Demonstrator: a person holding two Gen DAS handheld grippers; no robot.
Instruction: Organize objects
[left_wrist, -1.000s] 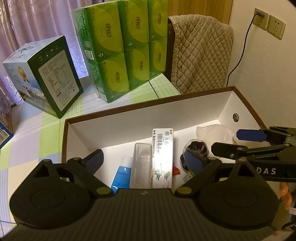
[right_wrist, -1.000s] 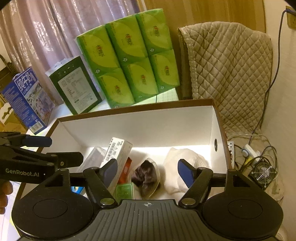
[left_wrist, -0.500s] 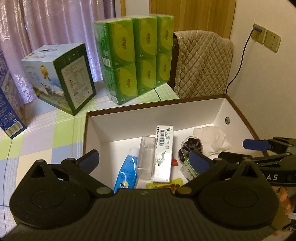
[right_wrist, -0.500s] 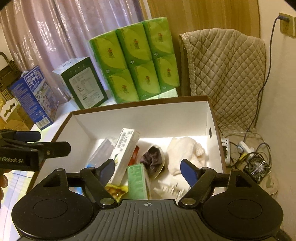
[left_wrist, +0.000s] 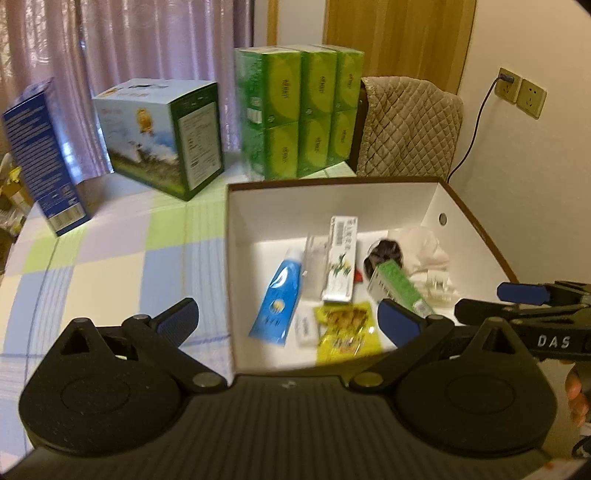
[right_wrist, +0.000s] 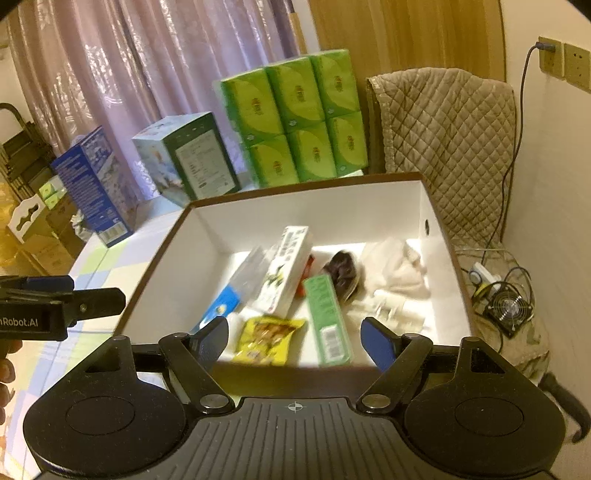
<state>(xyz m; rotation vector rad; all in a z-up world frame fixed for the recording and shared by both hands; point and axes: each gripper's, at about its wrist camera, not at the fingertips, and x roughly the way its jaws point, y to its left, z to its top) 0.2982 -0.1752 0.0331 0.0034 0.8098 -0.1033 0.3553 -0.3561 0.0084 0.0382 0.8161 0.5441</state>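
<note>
**Two empty grippers wait over a full box**

A checked table (left_wrist: 110, 258) holds a big brown box (left_wrist: 461, 206) with white walls inside. Behind the box stand a stack of green tissue packs (right_wrist: 295, 118), a green and white carton (left_wrist: 162, 136) and a tall blue carton (left_wrist: 40, 155). A quilted cloth (right_wrist: 450, 140) hangs over a chair on the right.

The left gripper (left_wrist: 286, 321) is above the near left corner of the box. Its jaws are wide apart and hold nothing. The right gripper (right_wrist: 295, 339) is above the near edge of the box, jaws wide apart too, also holding nothing.

Inside the box, side by side, lie a white cloth (right_wrist: 395, 266), a long white packet (left_wrist: 341, 258), a blue tube (left_wrist: 279, 299), a green packet (right_wrist: 327, 321), a yellow snack bag (left_wrist: 347, 330) and a dark round thing (right_wrist: 341, 275), maybe a pouch.
</note>
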